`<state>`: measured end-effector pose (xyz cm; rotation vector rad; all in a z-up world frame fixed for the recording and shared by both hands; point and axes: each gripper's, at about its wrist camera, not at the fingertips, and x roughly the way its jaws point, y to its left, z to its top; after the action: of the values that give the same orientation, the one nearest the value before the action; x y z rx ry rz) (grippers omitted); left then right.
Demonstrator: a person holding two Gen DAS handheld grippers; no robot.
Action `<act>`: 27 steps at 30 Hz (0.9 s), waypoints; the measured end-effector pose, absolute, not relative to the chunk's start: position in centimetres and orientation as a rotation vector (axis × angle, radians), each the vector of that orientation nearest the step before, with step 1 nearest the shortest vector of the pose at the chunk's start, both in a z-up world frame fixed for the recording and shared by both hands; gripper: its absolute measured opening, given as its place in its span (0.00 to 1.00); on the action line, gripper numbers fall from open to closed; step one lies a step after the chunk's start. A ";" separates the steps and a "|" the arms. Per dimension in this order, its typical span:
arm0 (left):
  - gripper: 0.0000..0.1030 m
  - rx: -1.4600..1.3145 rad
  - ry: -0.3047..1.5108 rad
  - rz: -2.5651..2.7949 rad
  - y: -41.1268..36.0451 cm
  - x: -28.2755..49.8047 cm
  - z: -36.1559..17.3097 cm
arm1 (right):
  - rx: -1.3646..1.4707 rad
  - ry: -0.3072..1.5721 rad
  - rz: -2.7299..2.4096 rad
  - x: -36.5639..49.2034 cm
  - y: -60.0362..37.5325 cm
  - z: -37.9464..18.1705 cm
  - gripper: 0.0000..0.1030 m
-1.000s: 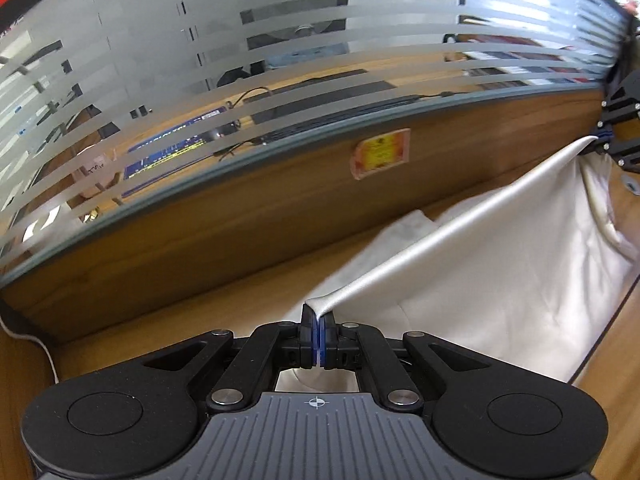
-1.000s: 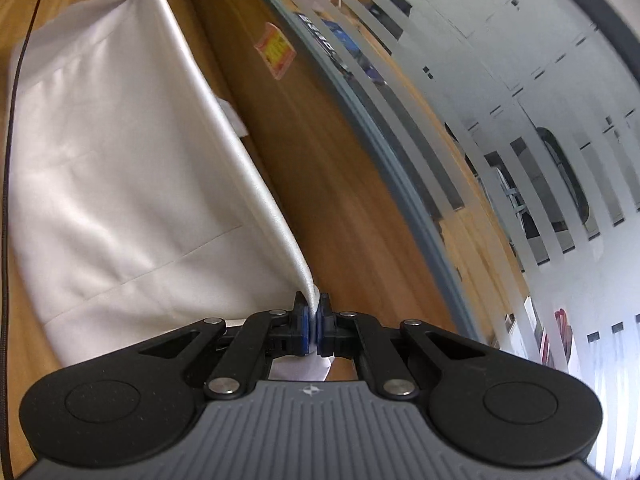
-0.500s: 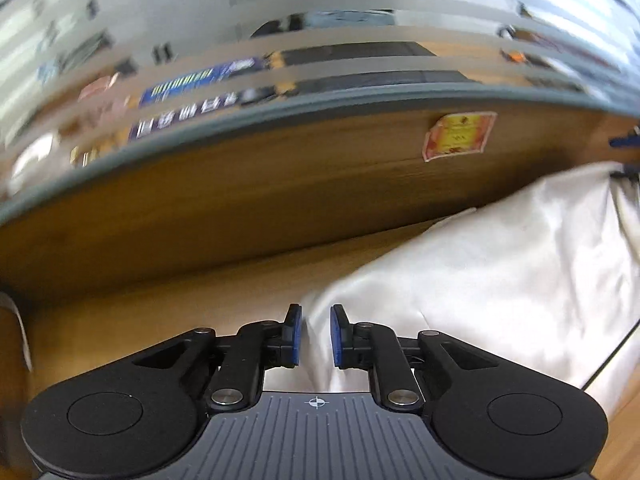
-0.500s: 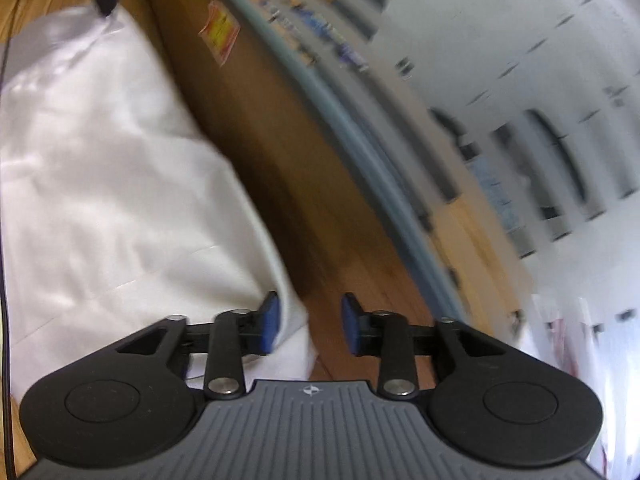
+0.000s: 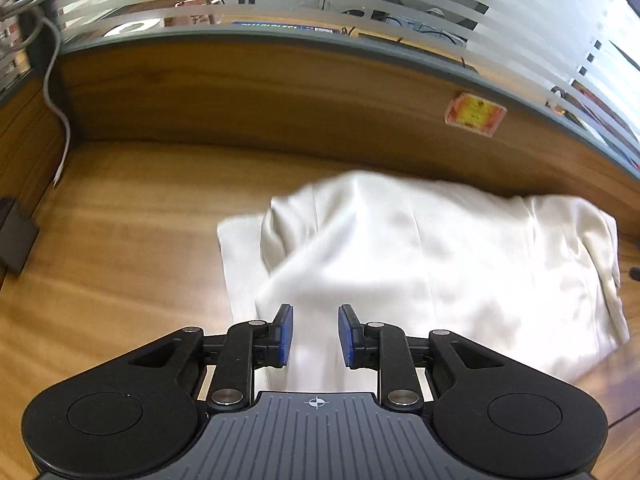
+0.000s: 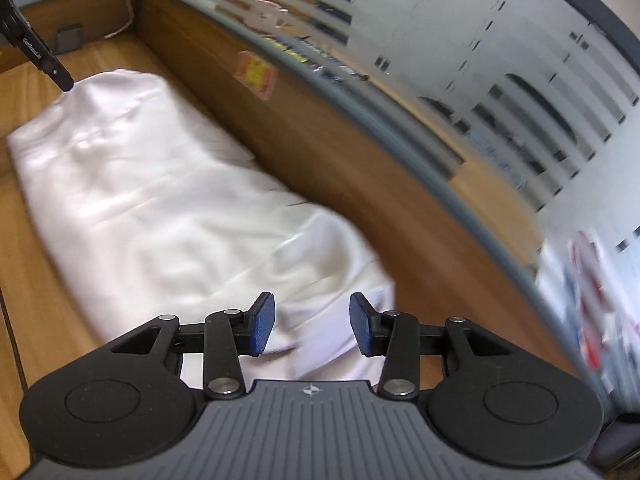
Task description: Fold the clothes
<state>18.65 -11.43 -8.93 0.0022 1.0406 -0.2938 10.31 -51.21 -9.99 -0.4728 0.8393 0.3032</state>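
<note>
White satin-like cloth (image 5: 432, 264) lies slumped on the wooden desk (image 5: 120, 248) against the low wooden partition (image 5: 280, 96) topped by striped frosted glass (image 5: 440, 4) — a second ago it was stretched taut in the air between two pinching grippers, its top edge a straight raised ridge. Now both have let go. Seen from the left wrist, the left gripper (image 5: 315, 334) hangs above the near edge of the garment with its blue pads (image 5: 285, 336) apart and its jaws opening, nothing pressed between them; the fabric shows below the gap, not in it. Seen from the right wrist, the right gripper (image 6: 312, 326) likewise stands with blue pads (image 6: 262, 328) spread, where a second ago they were clamped on a corner of the cloth (image 6: 168, 208); the folded end of the garment lies beneath the gap, untouched by the pads. The cloth has settled into a long, rumpled bundle running along the partition, with a lower layer peeking out at its left end in the left-wrist view. An orange sticker (image 5: 474, 114) marks the partition above it. In the right-wrist view the tip of the left gripper (image 6: 60, 76) points at the far end of the bundle — whether it touches is unclear. A grey cable (image 5: 56, 92) trails down the desk's far corner beside a dark block (image 5: 14, 236).
</note>
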 end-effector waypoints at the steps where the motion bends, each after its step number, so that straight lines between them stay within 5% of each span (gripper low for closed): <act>1: 0.28 0.001 1.041 -0.293 -11.5 18.0 -8.9 | -0.449 0.854 0.323 10.0 -50.8 -10.2 0.33; 3: 0.32 0.014 1.044 -0.292 -11.6 16.5 -8.6 | -0.395 0.889 0.365 9.9 -50.2 -10.8 0.13; 4: 0.32 0.025 1.044 -0.289 -11.8 16.0 -8.6 | -0.377 0.900 0.377 9.8 -49.9 -11.3 0.11; 15: 0.33 0.005 1.070 -0.259 -12.2 13.3 -9.3 | -0.385 0.965 0.293 10.4 -51.3 -15.3 0.11; 27: 0.48 -0.055 1.011 -0.185 -11.4 15.8 -8.2 | -0.282 0.938 -0.135 12.7 -57.8 -14.6 0.12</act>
<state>15.76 -11.35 -8.23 -0.0552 1.0112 -0.1852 12.65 -57.81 -14.57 -0.2822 0.9378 -0.1346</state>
